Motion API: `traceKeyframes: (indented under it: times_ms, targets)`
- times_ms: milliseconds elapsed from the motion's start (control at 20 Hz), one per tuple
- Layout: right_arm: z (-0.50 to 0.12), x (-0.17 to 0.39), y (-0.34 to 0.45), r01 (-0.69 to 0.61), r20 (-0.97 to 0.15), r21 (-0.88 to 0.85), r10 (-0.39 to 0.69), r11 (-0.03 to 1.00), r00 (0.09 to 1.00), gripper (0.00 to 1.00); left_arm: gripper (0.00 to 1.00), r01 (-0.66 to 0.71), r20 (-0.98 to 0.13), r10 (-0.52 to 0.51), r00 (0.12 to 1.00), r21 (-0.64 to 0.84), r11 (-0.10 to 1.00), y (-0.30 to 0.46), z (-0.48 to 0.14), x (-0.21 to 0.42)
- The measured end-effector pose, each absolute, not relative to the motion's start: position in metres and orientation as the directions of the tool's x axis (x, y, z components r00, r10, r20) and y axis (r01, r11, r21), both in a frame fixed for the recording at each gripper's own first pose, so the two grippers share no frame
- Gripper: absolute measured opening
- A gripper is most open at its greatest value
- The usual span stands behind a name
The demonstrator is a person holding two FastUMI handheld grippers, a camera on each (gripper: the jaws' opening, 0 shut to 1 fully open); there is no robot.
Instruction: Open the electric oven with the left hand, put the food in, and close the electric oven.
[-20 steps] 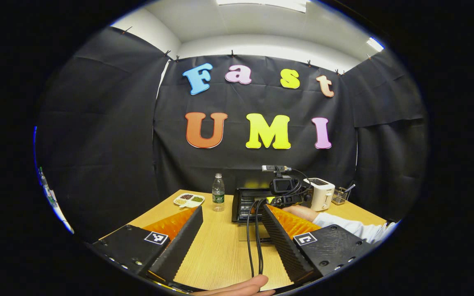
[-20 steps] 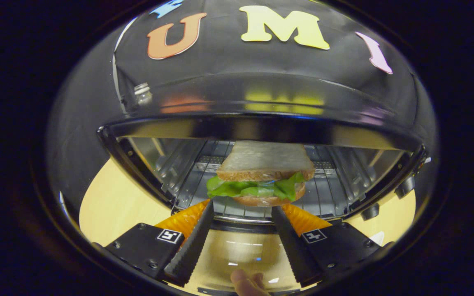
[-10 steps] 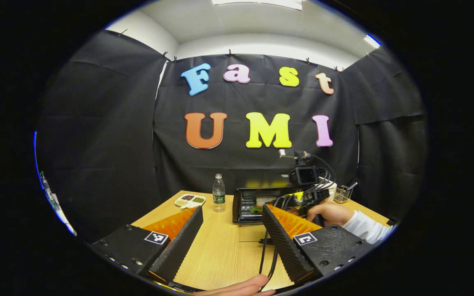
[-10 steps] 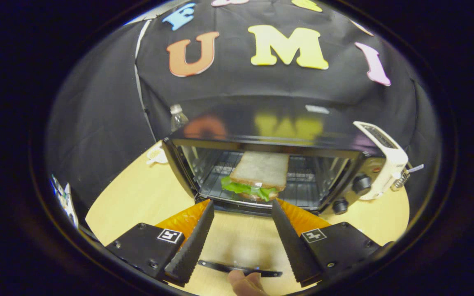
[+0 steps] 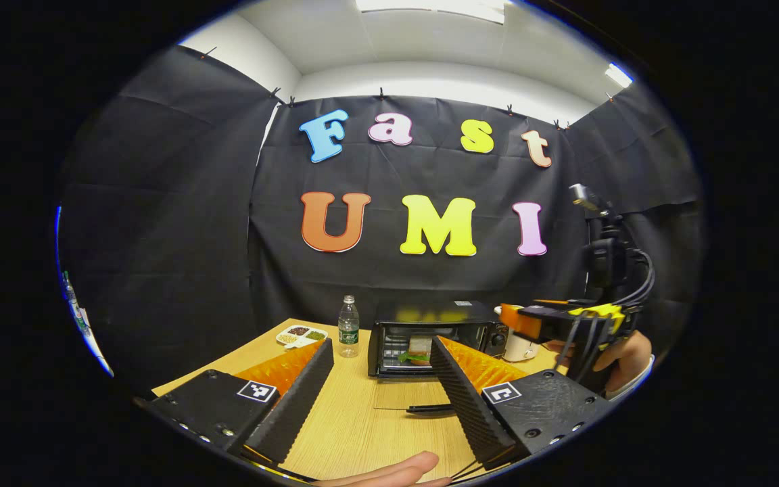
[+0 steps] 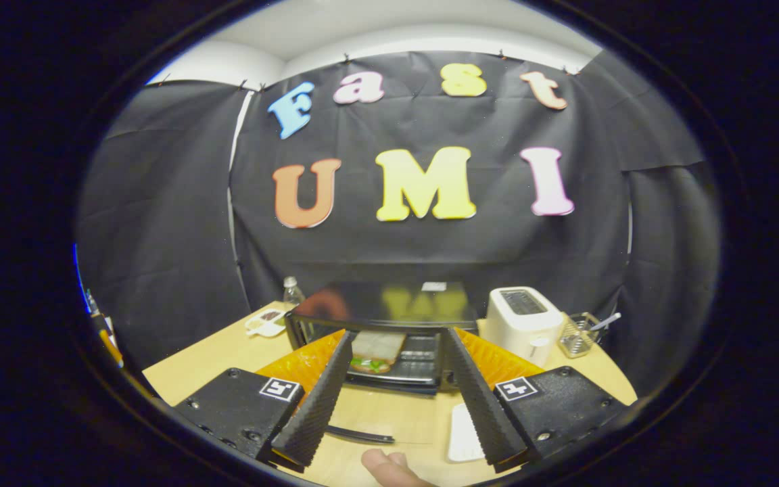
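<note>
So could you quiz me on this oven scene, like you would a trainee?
1. True or false: the oven door is shut.
2. Where is the sandwich? A) on the table B) on the oven rack C) in the right gripper
3. What white appliance stands right of the oven?

Key: 1 false, the door lies open. 2 B. 3 the toaster.
</note>
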State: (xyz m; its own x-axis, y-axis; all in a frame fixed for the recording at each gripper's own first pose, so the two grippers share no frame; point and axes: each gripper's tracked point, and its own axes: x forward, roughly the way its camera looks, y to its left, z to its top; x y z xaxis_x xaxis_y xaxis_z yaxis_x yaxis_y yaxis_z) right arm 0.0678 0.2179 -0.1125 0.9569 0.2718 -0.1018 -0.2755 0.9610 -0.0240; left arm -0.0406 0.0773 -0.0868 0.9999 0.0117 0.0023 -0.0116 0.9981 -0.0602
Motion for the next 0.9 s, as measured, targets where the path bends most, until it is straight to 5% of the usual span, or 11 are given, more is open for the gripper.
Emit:
traceKeyframes:
  times_ms: [700,750,800,850,900]
  targets:
    - [-0.03,-0.035,0.042,-0.114,0.106,-0.089,0.123,0.99,0.987,0.9,0.95,0.072,-0.149,-0.073,0.986,-0.012,0.997,-0.018,-0.146,0.031]
    - [-0.029,-0.035,0.035,-0.104,0.113,-0.084,0.113,0.991,0.987,0.82,0.95,0.086,-0.169,-0.086,0.982,-0.01,0.996,-0.026,-0.154,0.036]
    - [-0.027,-0.037,0.026,-0.094,0.12,-0.076,0.103,0.993,0.987,0.9,0.95,0.1,-0.189,-0.1,0.977,-0.008,0.995,-0.035,-0.164,0.041]
    - [-0.028,-0.039,0.018,-0.086,0.125,-0.071,0.095,0.994,0.988,0.82,0.95,0.109,-0.217,-0.108,0.97,-0.008,0.994,-0.043,-0.177,0.043]
    - [-0.03,-0.037,0.01,-0.078,0.121,-0.067,0.086,0.995,0.989,0.9,0.95,0.113,-0.248,-0.112,0.962,-0.01,0.994,-0.048,-0.19,0.047]
